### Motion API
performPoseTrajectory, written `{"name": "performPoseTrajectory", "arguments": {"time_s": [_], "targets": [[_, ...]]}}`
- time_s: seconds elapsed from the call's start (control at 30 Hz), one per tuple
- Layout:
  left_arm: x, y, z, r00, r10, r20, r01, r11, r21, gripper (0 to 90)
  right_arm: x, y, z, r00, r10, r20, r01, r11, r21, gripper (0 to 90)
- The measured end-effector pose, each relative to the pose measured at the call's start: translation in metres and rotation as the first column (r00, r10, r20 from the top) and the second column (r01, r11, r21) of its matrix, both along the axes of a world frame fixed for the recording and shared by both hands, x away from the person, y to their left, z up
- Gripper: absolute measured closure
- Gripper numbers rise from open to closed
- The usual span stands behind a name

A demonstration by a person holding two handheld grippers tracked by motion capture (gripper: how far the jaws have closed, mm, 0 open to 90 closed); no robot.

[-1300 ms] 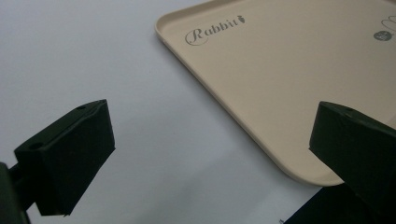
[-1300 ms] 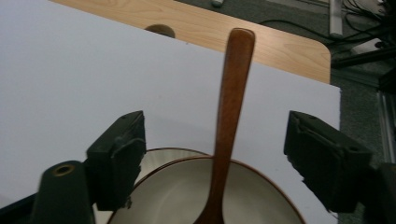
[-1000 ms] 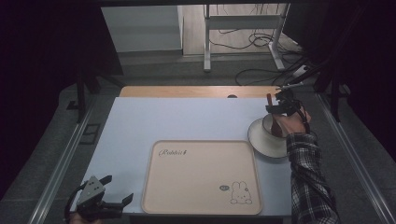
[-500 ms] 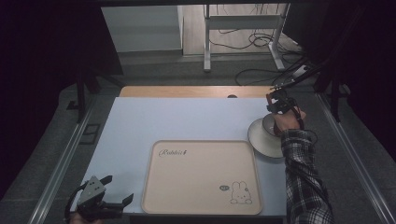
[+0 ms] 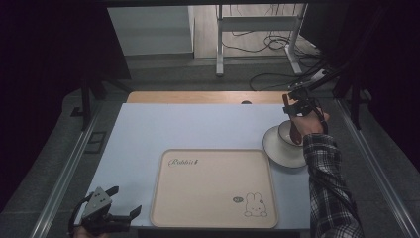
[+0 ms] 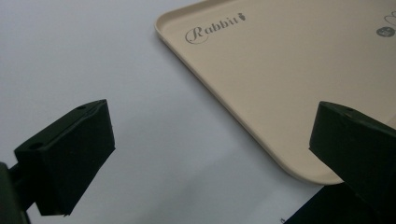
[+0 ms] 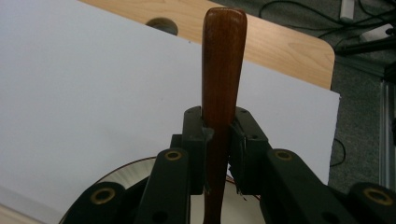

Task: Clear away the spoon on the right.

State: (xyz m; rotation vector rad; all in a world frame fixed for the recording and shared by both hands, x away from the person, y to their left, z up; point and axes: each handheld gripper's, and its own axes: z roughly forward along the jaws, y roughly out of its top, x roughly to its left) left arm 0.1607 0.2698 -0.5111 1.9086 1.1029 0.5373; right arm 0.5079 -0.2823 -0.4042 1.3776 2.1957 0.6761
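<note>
1. Since a second ago, right gripper has just been closing; now clenched on wooden spoon handle.
2. Spoon over bowl on plate; its lower end hidden.
3. Left gripper released, by tray, holding nothing.

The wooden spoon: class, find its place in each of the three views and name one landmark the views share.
High view: wooden spoon at right, over the bowl.
Left gripper view: not in it.
Right gripper view: spoon handle upright at centre, clamped in the right hand-held gripper.
Shared landmark: the white table.
</note>
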Motion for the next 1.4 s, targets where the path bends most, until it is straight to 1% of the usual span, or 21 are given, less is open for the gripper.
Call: {"name": "performPoseTrajectory", "arguments": {"time_s": [0.07, 0.23, 0.4, 0.53, 0.57, 0.6, 0.63, 0.8, 0.83, 0.87, 1.03, 1.2, 1.3, 1.4], "targets": [[0.000, 0.001, 0.000, 1.0000, 0.007, 0.004, -0.007, 1.0000, -0.004, 0.0, -0.003, 0.000, 0.005, 1.0000, 0.007, 0.006, -0.007, 1.000, 0.005, 77.4], [0.000, 0.001, 0.000, 0.9999, 0.009, 0.005, -0.009, 1.0000, -0.003, 0.0, -0.012, 0.002, 0.020, 0.9994, 0.030, 0.015, -0.030, 1.000, -0.003, 77.4], [0.000, 0.001, 0.000, 0.9999, 0.013, 0.007, -0.013, 0.9999, -0.003, 0.0, -0.020, 0.004, 0.036, 0.9978, 0.066, 0.007, -0.066, 0.998, -0.009, 77.4], [-0.001, 0.001, 0.000, 0.9998, 0.015, 0.008, -0.015, 0.9999, -0.006, 0.0, -0.028, 0.007, 0.043, 0.9957, 0.092, -0.004, -0.092, 0.996, -0.019, 77.4], [-0.001, 0.001, 0.000, 0.9998, 0.016, 0.008, -0.016, 0.9998, -0.006, 0.0, -0.028, 0.007, 0.043, 0.9957, 0.092, -0.004, -0.092, 0.996, -0.019, 77.4], [-0.001, 0.001, 0.000, 0.9998, 0.017, 0.009, -0.017, 0.9998, -0.006, 0.0, -0.034, 0.008, 0.045, 0.9942, 0.106, -0.013, -0.107, 0.994, -0.028, 77.4], [-0.001, 0.001, 0.000, 0.9998, 0.017, 0.009, -0.017, 0.9998, -0.006, 0.0, -0.035, 0.008, 0.046, 0.9939, 0.110, -0.014, -0.110, 0.994, -0.028, 77.5], [-0.001, 0.001, 0.000, 0.9998, 0.019, 0.008, -0.019, 0.9998, -0.008, 0.0, -0.049, 0.009, 0.051, 0.9921, 0.121, -0.035, -0.121, 0.993, -0.008, 77.5], [-0.001, 0.001, 0.000, 0.9998, 0.019, 0.008, -0.019, 0.9998, -0.008, 0.0, -0.049, 0.009, 0.051, 0.9921, 0.121, -0.035, -0.121, 0.993, -0.008, 77.5], [-0.001, 0.001, 0.000, 0.9998, 0.019, 0.008, -0.019, 0.9998, -0.008, 0.0, -0.055, 0.009, 0.053, 0.9905, 0.131, -0.044, -0.131, 0.991, 0.005, 77.5], [-0.001, 0.001, 0.000, 0.9998, 0.020, 0.007, -0.020, 0.9998, -0.008, 0.0, -0.067, 0.011, 0.057, 0.9866, 0.155, -0.052, -0.154, 0.988, 0.012, 77.5], [-0.001, 0.001, 0.000, 0.9998, 0.020, 0.007, -0.020, 0.9998, -0.007, 0.0, -0.080, 0.016, 0.061, 0.9812, 0.183, -0.061, -0.182, 0.983, 0.020, 77.5], [-0.001, 0.001, 0.000, 0.9998, 0.020, 0.006, -0.020, 0.9998, -0.007, 0.0, -0.088, 0.021, 0.061, 0.9769, 0.200, -0.075, -0.199, 0.980, 0.013, 77.5], [-0.001, 0.001, 0.000, 0.9998, 0.020, 0.005, -0.020, 0.9998, -0.005, 0.0, -0.097, 0.025, 0.061, 0.9717, 0.219, -0.088, -0.219, 0.976, 0.017, 77.6]]}}
